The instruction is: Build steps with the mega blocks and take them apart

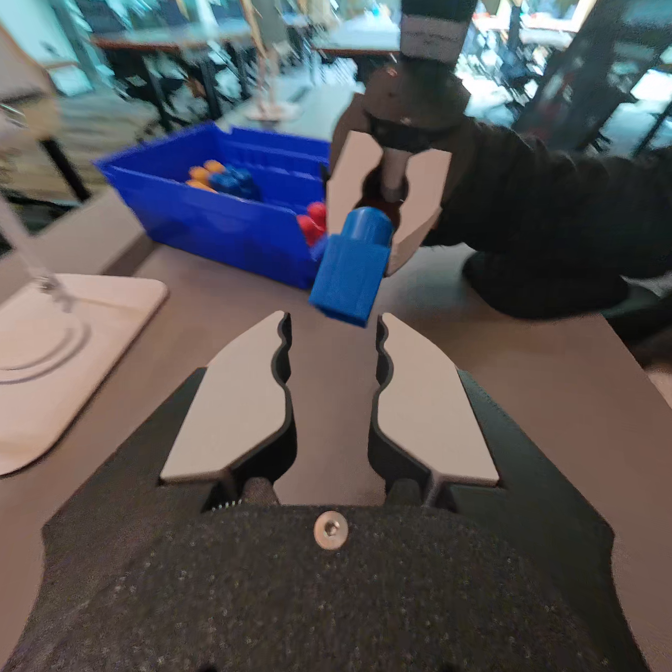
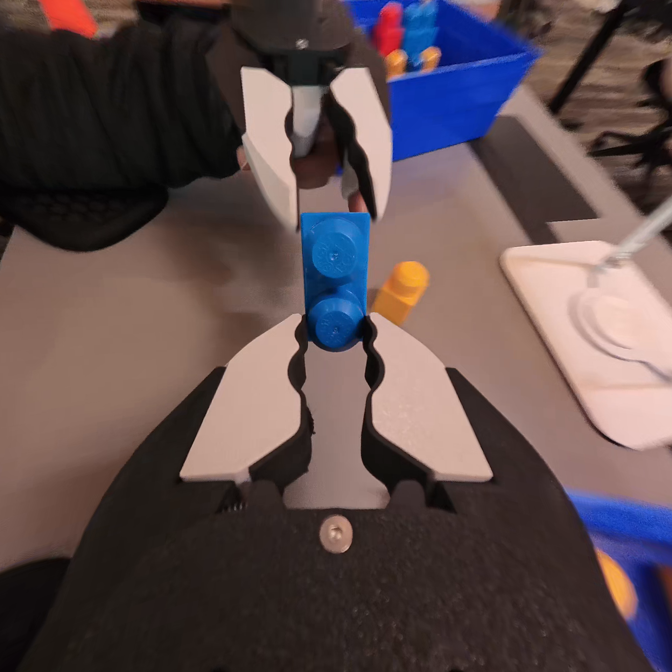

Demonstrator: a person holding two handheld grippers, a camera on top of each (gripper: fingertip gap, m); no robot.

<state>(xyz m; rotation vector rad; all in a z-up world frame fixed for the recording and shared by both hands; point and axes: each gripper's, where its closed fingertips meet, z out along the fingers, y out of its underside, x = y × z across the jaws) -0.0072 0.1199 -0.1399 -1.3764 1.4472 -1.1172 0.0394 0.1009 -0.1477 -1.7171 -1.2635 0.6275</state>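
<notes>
My right gripper [image 2: 334,323] is shut on one stud of a blue two-stud block [image 2: 336,254] and holds it above the grey table [image 2: 145,327]. In the left wrist view the same block [image 1: 349,276] hangs tilted from the right gripper [image 1: 363,251]. My left gripper [image 1: 334,320] is open and empty, its tips just short of the block's free end. It faces the block from the far side in the right wrist view [image 2: 334,218]. A small orange one-stud block [image 2: 400,291] stands on the table beside the blue one.
A blue bin [image 1: 218,222] with red, orange and blue blocks stands at the back of the table; it also shows in the right wrist view [image 2: 454,102]. A white lamp base [image 1: 54,363] sits at the table's side. Another blue container edge [image 2: 618,538] is close by. My hands' fingertips stand some 6 centimetres from each other.
</notes>
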